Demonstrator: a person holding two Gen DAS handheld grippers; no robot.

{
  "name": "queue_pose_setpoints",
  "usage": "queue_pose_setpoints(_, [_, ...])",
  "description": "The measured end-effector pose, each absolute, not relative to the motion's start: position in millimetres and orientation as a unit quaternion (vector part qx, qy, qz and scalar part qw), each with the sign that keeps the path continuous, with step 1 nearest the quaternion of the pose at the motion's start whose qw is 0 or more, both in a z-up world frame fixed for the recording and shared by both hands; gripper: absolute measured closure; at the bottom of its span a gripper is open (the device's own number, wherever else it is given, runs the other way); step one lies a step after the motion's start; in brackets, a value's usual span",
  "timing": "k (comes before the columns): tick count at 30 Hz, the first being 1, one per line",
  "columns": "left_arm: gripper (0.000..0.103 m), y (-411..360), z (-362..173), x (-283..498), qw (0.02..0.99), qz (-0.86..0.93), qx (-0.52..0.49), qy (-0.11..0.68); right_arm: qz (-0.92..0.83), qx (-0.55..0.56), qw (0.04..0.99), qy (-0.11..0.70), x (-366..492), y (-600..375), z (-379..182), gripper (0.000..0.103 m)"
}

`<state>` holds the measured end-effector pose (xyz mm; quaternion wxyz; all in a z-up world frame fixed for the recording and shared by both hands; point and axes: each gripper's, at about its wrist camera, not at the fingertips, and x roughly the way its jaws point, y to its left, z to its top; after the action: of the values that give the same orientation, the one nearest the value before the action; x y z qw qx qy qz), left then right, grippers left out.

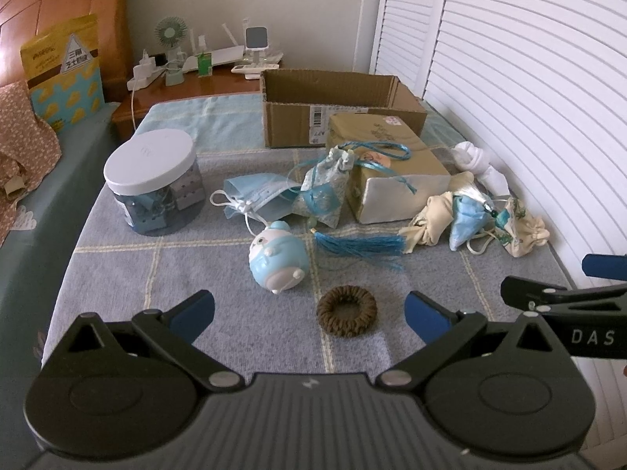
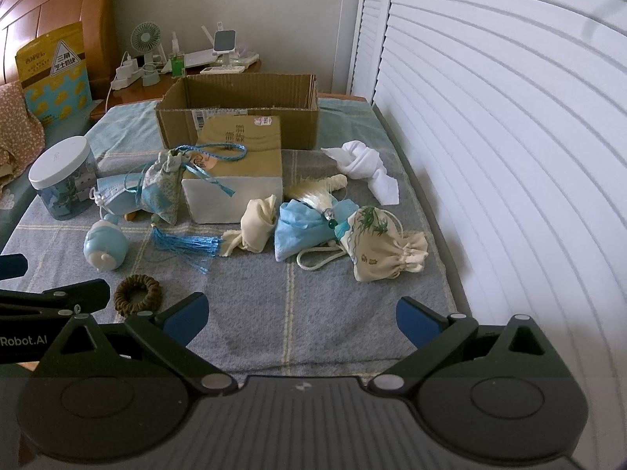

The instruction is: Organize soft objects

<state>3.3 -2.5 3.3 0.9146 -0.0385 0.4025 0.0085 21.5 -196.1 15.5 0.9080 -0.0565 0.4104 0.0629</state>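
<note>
Soft things lie scattered on a grey checked cloth [image 1: 235, 313]. A brown hair scrunchie [image 1: 346, 311] lies just ahead of my open, empty left gripper [image 1: 309, 311]; it also shows in the right wrist view [image 2: 138, 294]. A blue sachet with a tassel [image 1: 325, 196], a blue face mask [image 1: 254, 196], a cream drawstring pouch [image 2: 382, 248], a blue cloth bundle [image 2: 303, 227], a cream cloth [image 2: 256, 225] and a white cloth [image 2: 364, 166] lie further off. My right gripper [image 2: 301, 315] is open and empty over bare cloth.
An open cardboard box [image 2: 239, 107] stands at the back, a closed tan box [image 2: 239, 168] in front of it. A lidded plastic jar [image 1: 154, 182] stands left, a blue toy figure [image 1: 278, 258] beside it. White shutters [image 2: 509, 156] run along the right.
</note>
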Motion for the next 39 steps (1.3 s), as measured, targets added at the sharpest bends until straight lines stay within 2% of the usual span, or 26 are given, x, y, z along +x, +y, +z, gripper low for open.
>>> queue_pose_setpoints(17, [0.001, 0, -1, 4, 0.930, -0.052, -0.025, 0.362, 0.082, -0.078, 0.914, 0.388, 22, -196, 17, 0.000])
queue_pose_setpoints(22, [0.001, -3, -9, 6, 0.930, -0.063, 0.009, 0.363, 0.090, -0.087, 0.916, 0.381, 24, -200, 14, 0.000])
queue_pose_setpoints(29, [0.001, -1, -28, 9, 0.921, -0.097, 0.001, 0.377, 0.105, -0.094, 0.916, 0.375, 28, -206, 3, 0.000])
queue_pose_setpoints(33, [0.004, -5, -37, 10, 0.916, -0.114, 0.012, 0.384, 0.114, -0.096, 0.914, 0.378, 31, -209, -6, 0.000])
queue_pose_setpoints(39, [0.023, -12, -49, 16, 0.907, -0.137, 0.022, 0.398, 0.122, -0.096, 0.910, 0.384, 35, -213, -19, 0.000])
